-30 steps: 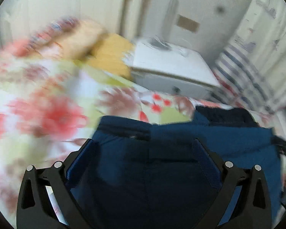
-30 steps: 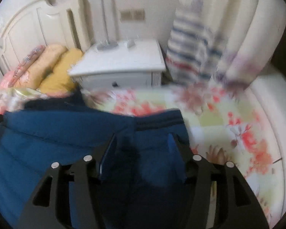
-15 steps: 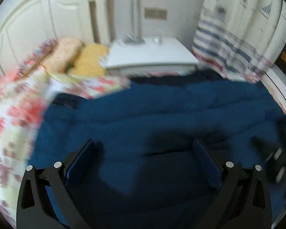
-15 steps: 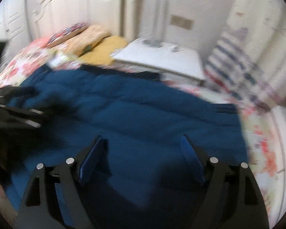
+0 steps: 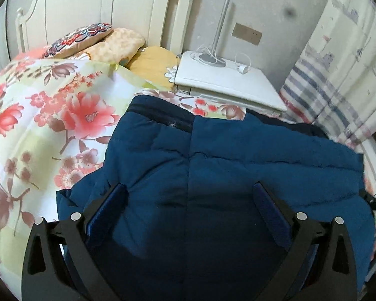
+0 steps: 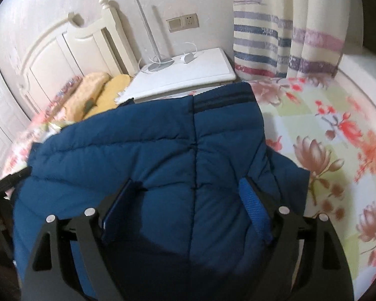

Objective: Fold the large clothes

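— On the bed [image 5: 37, 115], under its floral cover: a large blue padded jacket [image 5: 213, 165], spread flat and folded over itself, dark striped hem toward the headboard [image 5: 107, 7].

— And beside it?

— White nightstand [image 5: 228, 85] just beyond the hem, bearing a slim lamp [image 5: 213, 57] and a small white charger [image 5: 243, 69]. Yellow and patterned pillows [image 5: 148, 62] stacked against the headboard. Striped curtain [image 6: 283, 42] hanging to the right.

— Grippers?

— Left gripper [image 5: 189, 190] low over the jacket's near part, jaws spread wide, blue pads clear of the cloth on either side, nothing pinched. Right gripper [image 6: 188, 185] likewise above the jacket's right half, jaws just opened further and now standing wide, quilted fabric lying between them but not pressed by either pad.

— Anything else?

— Edge of the other tool seen dimly at the left border of the right wrist view; too dark for more.
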Demonstrator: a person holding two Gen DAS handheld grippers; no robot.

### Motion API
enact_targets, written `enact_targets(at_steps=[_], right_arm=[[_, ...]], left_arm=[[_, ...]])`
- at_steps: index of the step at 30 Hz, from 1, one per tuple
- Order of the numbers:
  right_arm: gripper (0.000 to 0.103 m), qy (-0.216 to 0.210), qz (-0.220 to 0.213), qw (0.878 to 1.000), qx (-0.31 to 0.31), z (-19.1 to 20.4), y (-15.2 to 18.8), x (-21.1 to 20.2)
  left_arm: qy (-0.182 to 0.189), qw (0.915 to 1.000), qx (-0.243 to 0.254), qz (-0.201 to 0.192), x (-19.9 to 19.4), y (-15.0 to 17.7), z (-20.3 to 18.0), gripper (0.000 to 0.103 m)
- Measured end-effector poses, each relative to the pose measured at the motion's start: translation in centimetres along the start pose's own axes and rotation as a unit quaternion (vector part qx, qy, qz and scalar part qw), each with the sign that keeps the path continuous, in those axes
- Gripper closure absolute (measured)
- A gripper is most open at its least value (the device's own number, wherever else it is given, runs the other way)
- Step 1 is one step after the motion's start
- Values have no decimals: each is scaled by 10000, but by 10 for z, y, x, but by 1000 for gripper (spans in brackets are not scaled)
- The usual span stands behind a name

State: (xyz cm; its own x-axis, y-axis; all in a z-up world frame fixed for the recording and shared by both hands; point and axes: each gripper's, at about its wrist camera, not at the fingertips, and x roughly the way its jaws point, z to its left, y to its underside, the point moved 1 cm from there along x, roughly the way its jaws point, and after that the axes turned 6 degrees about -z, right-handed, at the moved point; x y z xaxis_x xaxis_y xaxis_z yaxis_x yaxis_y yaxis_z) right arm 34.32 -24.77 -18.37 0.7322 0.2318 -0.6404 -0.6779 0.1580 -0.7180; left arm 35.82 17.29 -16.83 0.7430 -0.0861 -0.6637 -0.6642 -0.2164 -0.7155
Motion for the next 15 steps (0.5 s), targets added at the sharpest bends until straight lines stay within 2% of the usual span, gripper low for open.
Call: enact_targets(at_steps=[2,5,8,9,10,12,13,15], right_arm=[[19,-59,-4,10000,59,-1,0,-1],[20,116,7,9999,-71,7,0,-1],[18,614,-20,9971,-439,21,-3,-6],[18,923,-120,9940,-583,31,-4,-16],[18,886,-202,9941,-598,37,-4,-25],[18,414,-368,9957,-738,64,0,-46],[18,343,-394,9943,-929,76,3,-50],[18,281,-252,9847,-1701,116,21,-53]], left_arm=[[147,9998,-142,-43,-1,0,6,5],[211,9995,-233,-82,-2,-1,9,5],[-69,10000,13,66,0,-3,-1,5],[-231,9996,170,60,-5,-3,-9,5],[-207,9993,302,-32,-16,-2,-18,5],[148,9983,468,-325,-43,3,-39,5],[216,9968,637,-428,-54,8,-54,5],[116,9935,1049,-437,-63,19,-82,5]])
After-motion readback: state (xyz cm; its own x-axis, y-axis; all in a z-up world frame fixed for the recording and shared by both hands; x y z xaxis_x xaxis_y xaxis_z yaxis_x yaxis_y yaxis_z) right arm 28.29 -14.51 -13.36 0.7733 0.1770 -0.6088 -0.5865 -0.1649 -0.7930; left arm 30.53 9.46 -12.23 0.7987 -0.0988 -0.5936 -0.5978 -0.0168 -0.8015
